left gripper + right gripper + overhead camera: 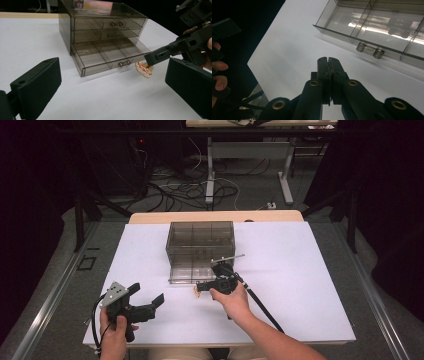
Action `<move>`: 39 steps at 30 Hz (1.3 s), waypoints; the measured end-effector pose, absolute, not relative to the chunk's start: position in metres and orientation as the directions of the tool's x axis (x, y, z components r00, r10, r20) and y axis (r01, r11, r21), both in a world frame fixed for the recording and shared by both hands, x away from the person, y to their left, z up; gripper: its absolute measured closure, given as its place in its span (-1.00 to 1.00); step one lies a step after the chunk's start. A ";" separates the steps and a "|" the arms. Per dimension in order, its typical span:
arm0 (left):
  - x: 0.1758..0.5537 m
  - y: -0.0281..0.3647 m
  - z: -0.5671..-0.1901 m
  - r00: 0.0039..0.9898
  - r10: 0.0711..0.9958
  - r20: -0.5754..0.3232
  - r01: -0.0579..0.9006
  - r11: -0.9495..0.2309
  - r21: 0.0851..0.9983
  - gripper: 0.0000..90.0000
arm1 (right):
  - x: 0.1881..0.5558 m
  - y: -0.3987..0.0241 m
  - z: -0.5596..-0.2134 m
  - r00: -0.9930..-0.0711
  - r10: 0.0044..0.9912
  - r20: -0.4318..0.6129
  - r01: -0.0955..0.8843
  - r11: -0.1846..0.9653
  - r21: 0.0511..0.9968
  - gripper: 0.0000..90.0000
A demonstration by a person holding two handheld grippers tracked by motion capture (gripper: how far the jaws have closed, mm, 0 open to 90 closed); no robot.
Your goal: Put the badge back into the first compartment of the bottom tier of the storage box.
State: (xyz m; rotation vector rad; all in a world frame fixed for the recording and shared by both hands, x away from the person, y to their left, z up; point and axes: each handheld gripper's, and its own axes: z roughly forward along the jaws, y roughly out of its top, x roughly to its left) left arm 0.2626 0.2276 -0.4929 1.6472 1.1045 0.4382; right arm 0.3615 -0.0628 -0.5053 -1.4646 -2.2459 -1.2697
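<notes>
Drawer box: a smoky clear three-drawer box [202, 245] stood on my white desk [300, 285]. Its two upper drawers were pushed in.
Bottom drawer: the bottom drawer [105, 56] was pulled out toward me. Its divided compartments looked bare as far as I could see.
Right tongs: my right tongs [198, 286] were pressed together on a small flat trinket [143, 69], held just in front of the open drawer, near its metal handle [124, 63].
Trinket's place: it hung from the tips of the right tongs, just above the desk, outside the drawer.
Trinket's look: it was flat, with a scalloped pale edge and pink and orange colours. I could not make out finer detail.
Left tongs: my left tongs [148, 294] were spread wide with nothing between them, well apart from the trinket, at the near left of the desk.
</notes>
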 end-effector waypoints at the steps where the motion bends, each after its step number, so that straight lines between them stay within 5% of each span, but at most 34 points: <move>1: 0.263 0.228 -0.493 0.506 0.830 -0.234 0.444 -0.017 0.896 -0.98 | 0.362 -0.062 -0.504 -0.506 0.665 0.549 0.813 0.155 0.561 0.98; 39: 0.263 0.228 -0.493 0.510 0.827 -0.238 0.443 -0.015 0.897 -0.98 | 0.392 -0.033 -0.464 -0.528 0.690 0.496 0.778 0.159 0.607 0.98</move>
